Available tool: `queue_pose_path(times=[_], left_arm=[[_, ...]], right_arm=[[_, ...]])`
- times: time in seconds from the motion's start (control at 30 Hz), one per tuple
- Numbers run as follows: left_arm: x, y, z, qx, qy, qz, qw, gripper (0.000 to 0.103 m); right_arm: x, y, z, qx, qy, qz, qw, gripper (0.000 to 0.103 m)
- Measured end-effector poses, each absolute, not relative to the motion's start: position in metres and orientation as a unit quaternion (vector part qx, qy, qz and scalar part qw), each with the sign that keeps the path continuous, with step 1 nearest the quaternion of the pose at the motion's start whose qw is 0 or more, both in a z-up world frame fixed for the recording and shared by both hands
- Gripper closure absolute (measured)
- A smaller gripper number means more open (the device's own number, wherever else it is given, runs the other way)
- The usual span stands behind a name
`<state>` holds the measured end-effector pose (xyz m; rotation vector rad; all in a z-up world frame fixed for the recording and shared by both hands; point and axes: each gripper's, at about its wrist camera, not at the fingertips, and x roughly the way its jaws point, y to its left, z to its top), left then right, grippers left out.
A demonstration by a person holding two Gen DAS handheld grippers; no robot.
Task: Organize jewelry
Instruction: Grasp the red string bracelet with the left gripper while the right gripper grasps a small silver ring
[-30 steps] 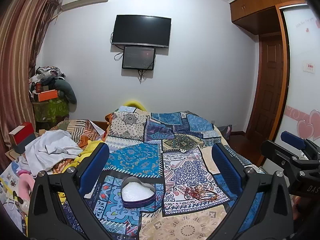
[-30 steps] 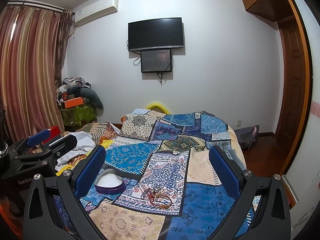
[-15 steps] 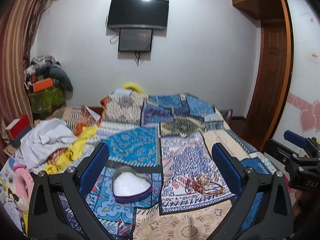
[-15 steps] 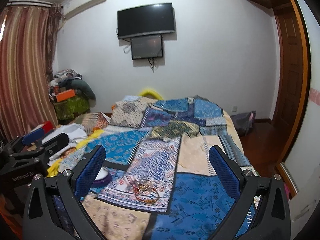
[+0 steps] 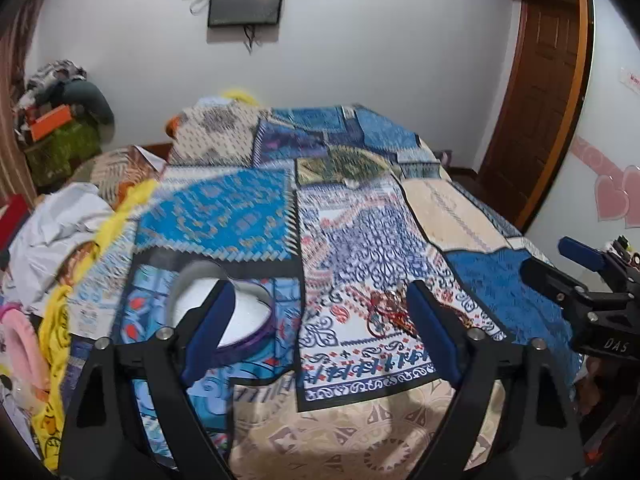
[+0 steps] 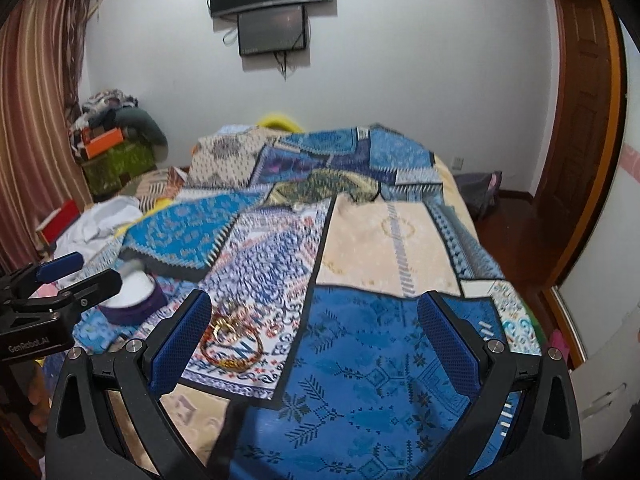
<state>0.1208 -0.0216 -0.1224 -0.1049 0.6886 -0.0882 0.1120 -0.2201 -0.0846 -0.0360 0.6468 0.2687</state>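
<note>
You are holding the left gripper [image 5: 320, 332] with its jaws spread wide and empty above the near end of the bed [image 5: 360, 440]. Your right gripper [image 6: 316, 344] is gaping too, gripping nothing. The jewelry [image 6: 232, 340] is lying in a tangle on the patchwork cover, near the bed's near edge, just right of the heart-shaped box [image 5: 224, 312].

Left gripper [image 5: 318, 332]: fingers spread wide, nothing between the pads, angled downward. Right gripper [image 6: 314, 344]: fingers equally wide, nothing held, angled downward. Each gripper appears at the edge of the other's view.
</note>
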Motion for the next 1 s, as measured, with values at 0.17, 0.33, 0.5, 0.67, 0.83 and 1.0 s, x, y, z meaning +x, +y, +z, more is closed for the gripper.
queue_pose_path(times=[0.17, 0.33, 0.5, 0.67, 0.83, 1.0], left_arm=[[0.135, -0.027, -0.144, -0.052, 0.368, -0.062, 0.926, 0.046], [0.146, -0.031, -0.158, -0.064, 0.389, -0.085, 0.915, 0.067], [0.154, -0.039, -0.165, -0.068, 0.4, -0.114, 0.907, 0.079], [0.161, -0.048, -0.17, -0.065, 0.404, -0.129, 0.903, 0.08], [0.168, -0.051, -0.18, -0.071, 0.416, -0.13, 0.897, 0.08], [0.169, -0.054, -0.182, -0.06, 0.414, -0.129, 0.899, 0.08]], right_arm=[[0.12, -0.217, -0.102, -0.019, 0.343, 0.154, 0.926, 0.014], [0.128, -0.211, -0.114, -0.023, 0.362, 0.173, 0.916, 0.024], [0.137, -0.212, -0.121, -0.012, 0.373, 0.178, 0.911, 0.024], [0.145, -0.213, -0.126, -0.01, 0.381, 0.176, 0.908, 0.024], [0.148, -0.213, -0.13, -0.01, 0.387, 0.178, 0.905, 0.032], [0.152, -0.206, -0.136, -0.03, 0.396, 0.187, 0.899, 0.051]])
